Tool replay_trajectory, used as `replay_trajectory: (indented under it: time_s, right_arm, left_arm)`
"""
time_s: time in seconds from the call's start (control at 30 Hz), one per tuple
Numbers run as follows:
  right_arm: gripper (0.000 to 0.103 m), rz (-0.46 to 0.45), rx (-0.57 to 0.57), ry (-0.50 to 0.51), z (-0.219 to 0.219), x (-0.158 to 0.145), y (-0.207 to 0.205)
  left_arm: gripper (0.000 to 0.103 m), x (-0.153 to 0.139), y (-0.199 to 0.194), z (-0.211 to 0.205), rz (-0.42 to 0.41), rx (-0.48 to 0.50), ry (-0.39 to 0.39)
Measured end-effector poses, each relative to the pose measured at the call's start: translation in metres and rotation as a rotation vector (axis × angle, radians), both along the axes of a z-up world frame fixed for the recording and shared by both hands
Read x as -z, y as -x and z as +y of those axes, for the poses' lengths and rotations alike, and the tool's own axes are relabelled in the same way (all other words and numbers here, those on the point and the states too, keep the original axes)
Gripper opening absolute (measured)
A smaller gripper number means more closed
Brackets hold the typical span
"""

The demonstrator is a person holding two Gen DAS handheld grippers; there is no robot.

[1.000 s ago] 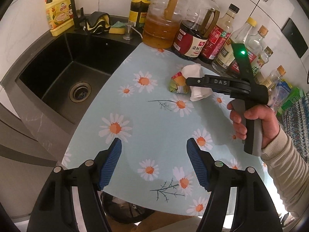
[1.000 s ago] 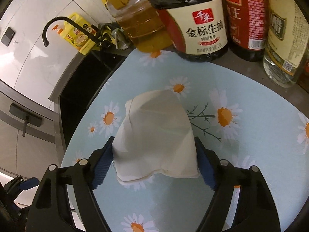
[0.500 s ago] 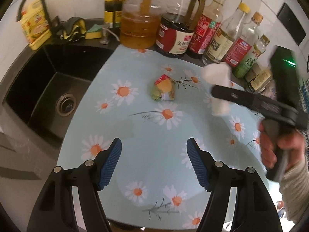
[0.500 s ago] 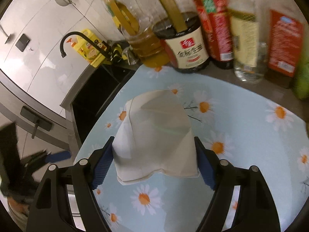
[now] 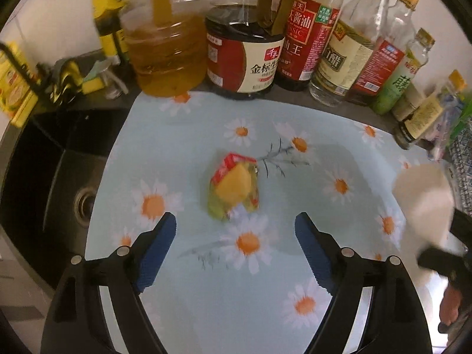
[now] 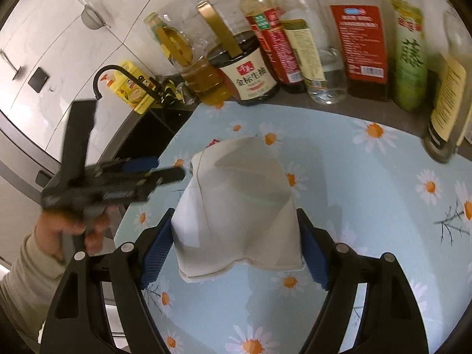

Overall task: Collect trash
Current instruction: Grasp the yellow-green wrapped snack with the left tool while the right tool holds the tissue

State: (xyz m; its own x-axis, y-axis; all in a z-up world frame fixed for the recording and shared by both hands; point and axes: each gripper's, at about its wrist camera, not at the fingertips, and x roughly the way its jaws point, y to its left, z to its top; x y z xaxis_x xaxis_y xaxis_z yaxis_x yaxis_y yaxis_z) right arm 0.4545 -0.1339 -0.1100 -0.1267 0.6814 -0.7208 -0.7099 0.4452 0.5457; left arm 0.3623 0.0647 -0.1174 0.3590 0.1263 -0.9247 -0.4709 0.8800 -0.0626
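Left tongs (image 5: 235,230) have closed in, jaws opening; wrapper (image 5: 234,187) lies just ahead, centre frame, upright; right tongs (image 6: 234,243) clamp napkin (image 6: 239,203).

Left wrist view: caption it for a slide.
Left gripper, its fingers opening and empty, approaches a crumpled red-and-yellow snack wrapper on the pale blue daisy-print mat.
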Motion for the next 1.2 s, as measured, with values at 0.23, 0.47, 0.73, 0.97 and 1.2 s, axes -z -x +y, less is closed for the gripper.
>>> replay_trajectory:
  time_s: [0.23,0.47,0.73,0.97,1.2]
  right_arm:
    - [0.078,0.012,0.019,-0.010,-0.013,0.001,-0.001]
    - [0.078,0.011,0.028,0.002,-0.017,0.006,-0.002]
    - [0.078,0.025,0.017,0.002,-0.014,0.009,-0.001]
    - [0.078,0.035,0.012,0.011,-0.014,0.013,0.001]
    - [0.078,0.043,0.009,0.019,-0.012,0.015,0.005]
  left_arm:
    - [0.080,0.032,-0.030,0.011,0.094,0.046,-0.012]
    - [0.079,0.044,-0.039,0.010,0.128,0.065,-0.025]
    - [0.063,0.058,-0.044,0.013,0.148,0.046,-0.026]
    - [0.049,0.064,-0.041,0.015,0.129,0.046,-0.041]
    - [0.048,0.055,-0.026,0.010,0.091,0.055,-0.043]
